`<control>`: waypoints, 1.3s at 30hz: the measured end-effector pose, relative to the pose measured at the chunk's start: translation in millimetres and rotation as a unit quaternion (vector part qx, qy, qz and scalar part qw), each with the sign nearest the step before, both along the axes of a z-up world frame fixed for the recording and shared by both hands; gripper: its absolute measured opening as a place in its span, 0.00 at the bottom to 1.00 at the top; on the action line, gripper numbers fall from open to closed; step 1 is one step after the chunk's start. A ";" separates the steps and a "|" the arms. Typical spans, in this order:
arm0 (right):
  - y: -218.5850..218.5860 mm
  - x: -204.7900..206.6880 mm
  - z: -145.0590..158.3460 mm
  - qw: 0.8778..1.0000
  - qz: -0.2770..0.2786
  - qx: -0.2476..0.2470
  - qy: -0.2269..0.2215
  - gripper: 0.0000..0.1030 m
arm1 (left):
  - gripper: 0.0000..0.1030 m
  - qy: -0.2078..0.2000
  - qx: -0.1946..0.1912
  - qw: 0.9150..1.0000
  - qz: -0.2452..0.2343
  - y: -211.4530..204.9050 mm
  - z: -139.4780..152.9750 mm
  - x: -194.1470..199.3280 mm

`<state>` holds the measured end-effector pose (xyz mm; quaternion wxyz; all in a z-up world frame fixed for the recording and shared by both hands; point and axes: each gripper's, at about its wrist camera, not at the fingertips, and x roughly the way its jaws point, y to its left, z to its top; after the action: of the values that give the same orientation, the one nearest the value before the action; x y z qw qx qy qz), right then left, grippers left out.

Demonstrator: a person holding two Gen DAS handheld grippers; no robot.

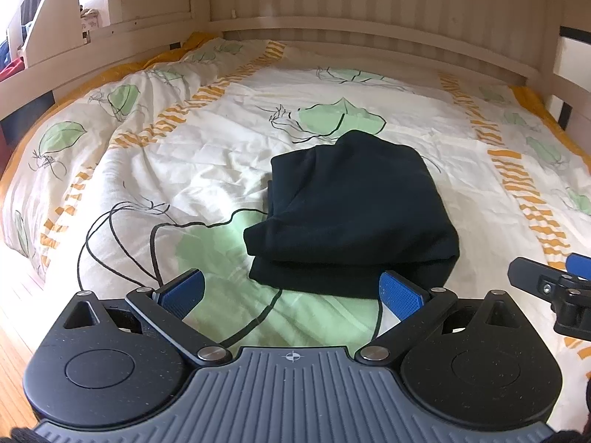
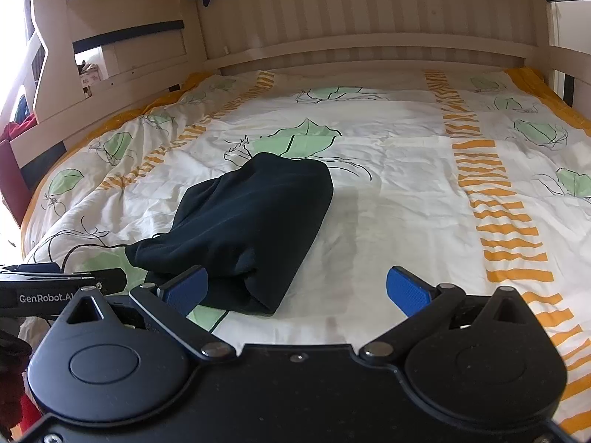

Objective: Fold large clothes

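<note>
A dark garment (image 1: 351,214) lies folded in a compact bundle near the middle of the bed (image 1: 424,118), on a leaf-print cover. The left gripper (image 1: 291,291) hovers at its near edge, jaws wide, holding nothing. The right gripper (image 2: 297,289) sits just right of it, jaws also wide and empty.

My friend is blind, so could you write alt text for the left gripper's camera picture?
A dark garment, folded into a thick bundle, lies on a bed's leaf-patterned quilt. Just before it the left gripper stands open and empty, with the right gripper at the right edge.
</note>
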<state>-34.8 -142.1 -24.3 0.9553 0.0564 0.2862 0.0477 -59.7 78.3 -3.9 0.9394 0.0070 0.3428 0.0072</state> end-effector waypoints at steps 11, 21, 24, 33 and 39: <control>-4.1 4.0 -3.5 1.000 0.000 0.004 0.010 1.00 | 1.00 0.007 0.003 1.000 -0.007 -1.6 -2.1 1.6; -6.8 8.8 -7.9 1.000 -0.003 0.006 0.022 1.00 | 0.99 0.013 0.006 1.000 -0.010 -0.2 -5.0 5.0; -6.2 9.2 -8.5 1.000 -0.004 0.004 0.024 1.00 | 0.99 0.014 0.008 1.000 -0.011 0.1 -5.6 6.4; -7.1 12.6 -11.2 0.999 -0.003 0.004 0.031 1.00 | 0.99 0.020 0.014 1.000 -0.009 6.2 -6.9 10.8; -5.1 15.7 -13.2 0.999 0.003 0.005 0.036 1.00 | 0.99 0.025 0.015 1.000 -0.012 7.4 -8.2 13.1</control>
<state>-19.1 -147.2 -37.5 0.9439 0.0619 0.3204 0.0498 -46.6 85.7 -12.1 0.9303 0.0253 0.3658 0.0007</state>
